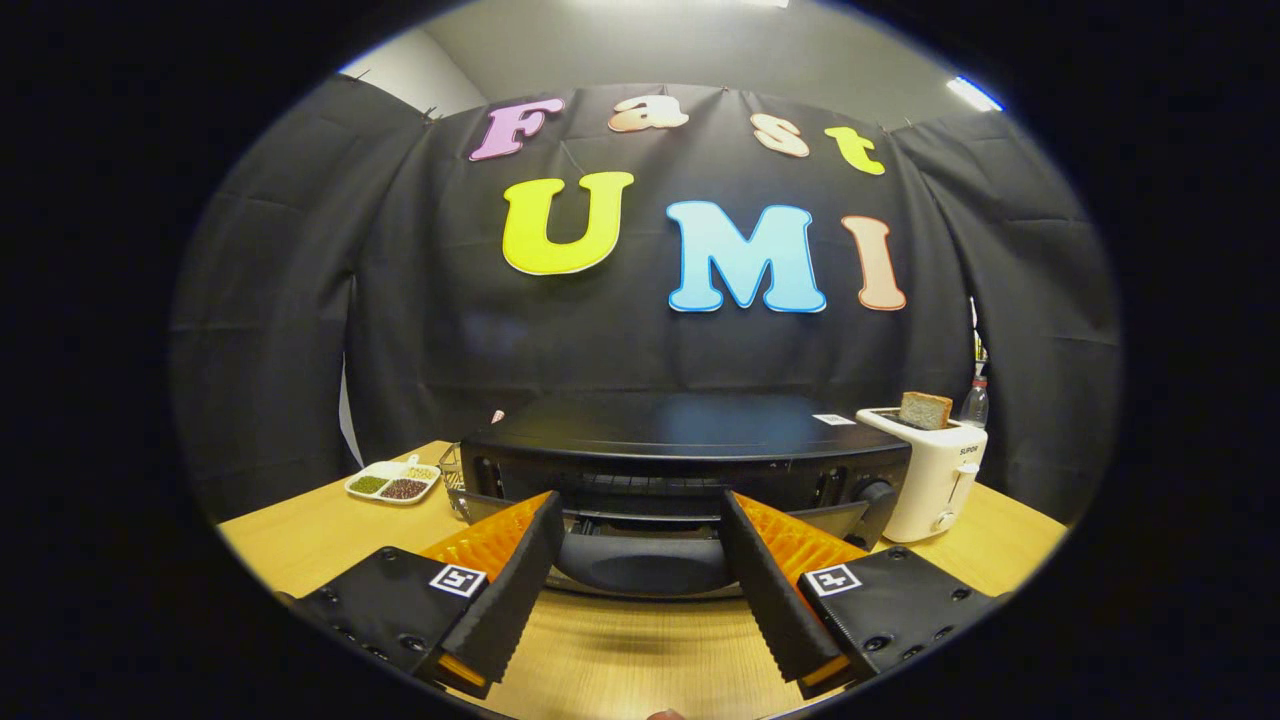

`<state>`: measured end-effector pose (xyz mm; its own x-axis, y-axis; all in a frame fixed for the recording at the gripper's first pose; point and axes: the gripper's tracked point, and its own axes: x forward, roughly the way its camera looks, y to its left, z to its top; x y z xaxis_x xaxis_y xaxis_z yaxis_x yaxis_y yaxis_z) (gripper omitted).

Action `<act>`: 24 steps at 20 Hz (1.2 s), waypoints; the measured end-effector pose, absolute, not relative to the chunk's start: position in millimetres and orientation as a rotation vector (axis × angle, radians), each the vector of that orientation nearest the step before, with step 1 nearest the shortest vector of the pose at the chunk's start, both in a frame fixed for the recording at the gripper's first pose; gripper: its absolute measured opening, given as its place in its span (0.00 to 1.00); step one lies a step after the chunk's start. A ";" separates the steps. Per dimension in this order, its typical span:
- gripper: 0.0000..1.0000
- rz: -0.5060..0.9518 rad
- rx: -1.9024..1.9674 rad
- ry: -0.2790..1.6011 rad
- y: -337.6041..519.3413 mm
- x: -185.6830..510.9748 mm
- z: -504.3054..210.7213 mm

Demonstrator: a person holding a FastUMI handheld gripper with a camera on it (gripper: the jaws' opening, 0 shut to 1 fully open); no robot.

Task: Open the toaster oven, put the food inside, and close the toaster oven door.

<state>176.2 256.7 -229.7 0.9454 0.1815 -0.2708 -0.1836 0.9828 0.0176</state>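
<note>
The black metal toaster oven (690, 440) sits on the light wooden surface (640, 650) just ahead of the fingers (520, 590), which are spread apart and grasp nothing. Its door looks rigid, hinged and fairly light; the dark curved handle (640, 565) between the fingertips seems the best hold.

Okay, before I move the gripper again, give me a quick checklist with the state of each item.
1. Gripper open, fingers holding nothing: ok.
2. Toaster oven just ahead of the fingers: ok.
3. Oven door hangs open, between the fingers: ok.
4. Food picked up: not ok, nothing between the fingers.
5. Which food goes in: cannot tell; a bread slice stands in the white toaster beside the oven, and a divided dish sits on its other side.
6. Oven cavity free: cannot tell.
</note>
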 end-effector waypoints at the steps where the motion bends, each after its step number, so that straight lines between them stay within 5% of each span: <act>1: 1.00 0.185 -0.009 0.273 256.2 172.3 -230.9; 24: 0.97 0.207 0.024 0.568 248.5 60.0 -299.1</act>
<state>60.0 248.5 -299.1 0.8225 0.2016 -0.5319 -0.1883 0.9789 0.0798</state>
